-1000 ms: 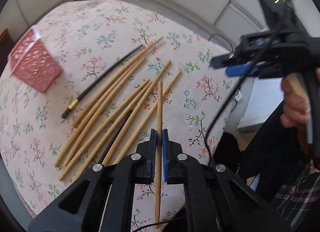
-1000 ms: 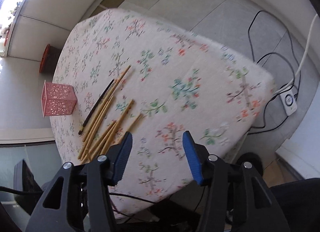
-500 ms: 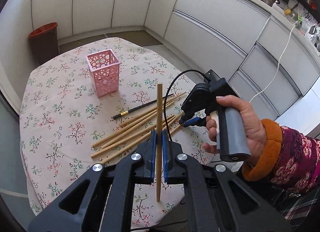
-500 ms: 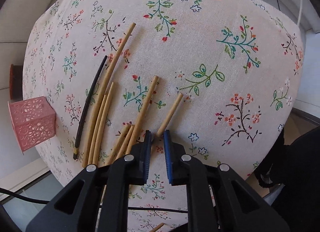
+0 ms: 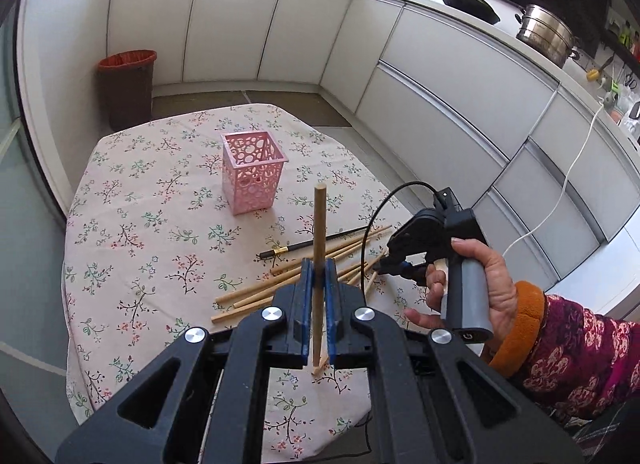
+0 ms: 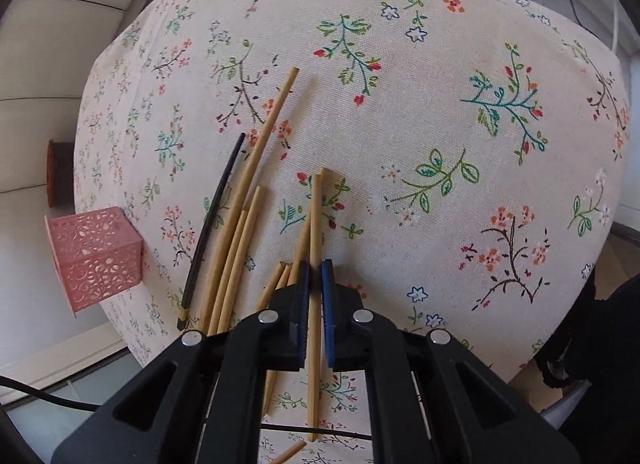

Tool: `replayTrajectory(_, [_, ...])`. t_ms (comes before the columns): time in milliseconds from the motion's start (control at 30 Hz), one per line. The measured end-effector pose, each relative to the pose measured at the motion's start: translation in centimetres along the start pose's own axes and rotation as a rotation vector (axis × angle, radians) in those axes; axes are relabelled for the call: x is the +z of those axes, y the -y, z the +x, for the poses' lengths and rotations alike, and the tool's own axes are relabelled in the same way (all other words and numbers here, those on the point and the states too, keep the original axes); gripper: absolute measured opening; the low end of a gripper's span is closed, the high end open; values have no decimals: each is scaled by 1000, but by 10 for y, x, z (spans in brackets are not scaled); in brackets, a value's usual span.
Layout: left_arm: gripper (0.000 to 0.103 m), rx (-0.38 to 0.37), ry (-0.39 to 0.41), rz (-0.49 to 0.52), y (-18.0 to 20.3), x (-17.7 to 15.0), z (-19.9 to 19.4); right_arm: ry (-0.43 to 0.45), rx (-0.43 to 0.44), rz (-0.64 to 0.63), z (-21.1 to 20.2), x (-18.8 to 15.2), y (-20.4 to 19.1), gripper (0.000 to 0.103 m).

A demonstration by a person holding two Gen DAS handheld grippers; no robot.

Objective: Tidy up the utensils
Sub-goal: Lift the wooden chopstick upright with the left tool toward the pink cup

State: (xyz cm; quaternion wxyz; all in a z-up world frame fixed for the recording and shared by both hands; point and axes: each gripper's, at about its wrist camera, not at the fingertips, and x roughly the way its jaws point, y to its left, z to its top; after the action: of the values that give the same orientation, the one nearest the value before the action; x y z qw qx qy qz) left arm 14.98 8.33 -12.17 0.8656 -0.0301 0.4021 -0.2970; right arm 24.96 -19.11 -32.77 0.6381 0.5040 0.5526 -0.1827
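Note:
A pink perforated holder [image 5: 253,171] stands upright near the middle of the floral tablecloth [image 5: 132,232]. My left gripper [image 5: 319,270] is shut on a wooden chopstick [image 5: 319,220], held above the table and pointing toward the holder. Several wooden chopsticks [image 5: 280,286] and one black chopstick [image 5: 316,244] lie in a loose pile to the right. My right gripper [image 6: 315,270] is low over that pile and shut on another wooden chopstick [image 6: 316,220]. The holder [image 6: 94,260] sits at the left edge of the right wrist view, beyond the black chopstick [image 6: 212,220].
A person's hand [image 5: 480,276] in an orange-cuffed patterned sleeve holds the right gripper's handle. A dark bin [image 5: 127,88] stands on the floor behind the table. White kitchen cabinets [image 5: 440,104] curve around the room, with pots on the counter.
The left gripper rose and tilted up with its chopstick, bringing the holder into central view. The right gripper came down onto the pile and shut on a wooden chopstick.

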Motion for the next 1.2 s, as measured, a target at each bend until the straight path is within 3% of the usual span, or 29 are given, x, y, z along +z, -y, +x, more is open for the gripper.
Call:
replayTrajectory(433, [5, 73, 159, -78, 10, 35, -40, 316, 140, -549, -138, -58, -28, 6])
replayTrajectory(833, [5, 125, 301, -159, 10, 108, -44, 573, 328, -716, -261, -53, -112, 6])
replayTrajectory(1000, [5, 167, 347, -173, 5, 142, -33, 650, 390, -768, -278, -46, -156, 6])
replayTrajectory(1200, [5, 237, 368, -166, -8, 169, -2, 646, 434, -824, -250, -35, -201, 6])
